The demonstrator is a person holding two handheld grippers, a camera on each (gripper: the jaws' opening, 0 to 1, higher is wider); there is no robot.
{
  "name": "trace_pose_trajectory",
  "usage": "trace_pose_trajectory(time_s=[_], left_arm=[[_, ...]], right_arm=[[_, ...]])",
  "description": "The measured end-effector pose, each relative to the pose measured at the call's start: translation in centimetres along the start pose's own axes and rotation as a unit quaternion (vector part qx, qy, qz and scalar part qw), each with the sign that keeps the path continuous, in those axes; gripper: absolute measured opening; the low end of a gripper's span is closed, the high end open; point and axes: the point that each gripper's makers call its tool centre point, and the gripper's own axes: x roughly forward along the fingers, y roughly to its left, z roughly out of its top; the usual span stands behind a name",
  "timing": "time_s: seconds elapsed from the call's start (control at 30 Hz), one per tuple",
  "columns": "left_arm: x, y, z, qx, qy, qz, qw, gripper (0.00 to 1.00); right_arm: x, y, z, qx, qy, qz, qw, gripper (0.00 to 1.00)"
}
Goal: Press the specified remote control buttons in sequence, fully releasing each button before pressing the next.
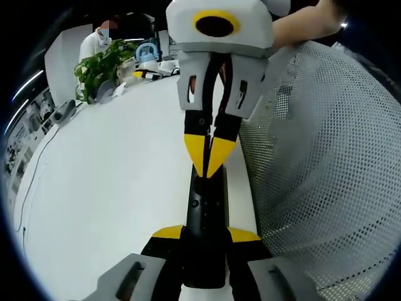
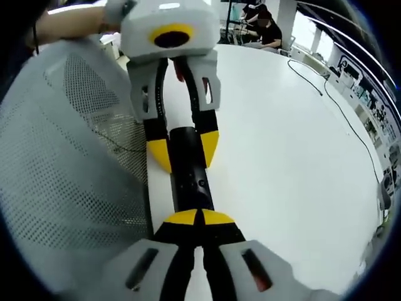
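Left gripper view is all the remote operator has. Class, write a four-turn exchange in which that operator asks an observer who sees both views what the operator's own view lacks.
Operator: In my view the left gripper clamps the slim black remote control, and the right gripper points its closed tips at it. What is behind my camera?
Observer: In the right gripper view, a person in dark clothes sits at the far end of the white table.
Operator: Does anything lie on the table on that side?
Observer: Yes, a thin black cable trails across it, well apart from the remote control.
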Motion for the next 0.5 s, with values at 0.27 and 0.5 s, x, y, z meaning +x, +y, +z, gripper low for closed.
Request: trace_pose_trajectory(time_s=[0.27,0.5], left_arm=[[0.00,0.00,0.01,0.001,0.000,0.000,1.0000,0.26],[-0.01,0.01,0.01,0.002,0.002,-0.002,1.0000,0.26]], right_arm=[[0.46,0.28,0.56,-0.026,0.001,-0.004,0.9997,0.00],[0.53,0.09,0.61,-0.017,0.000,-0.010,0.9998,0.00]])
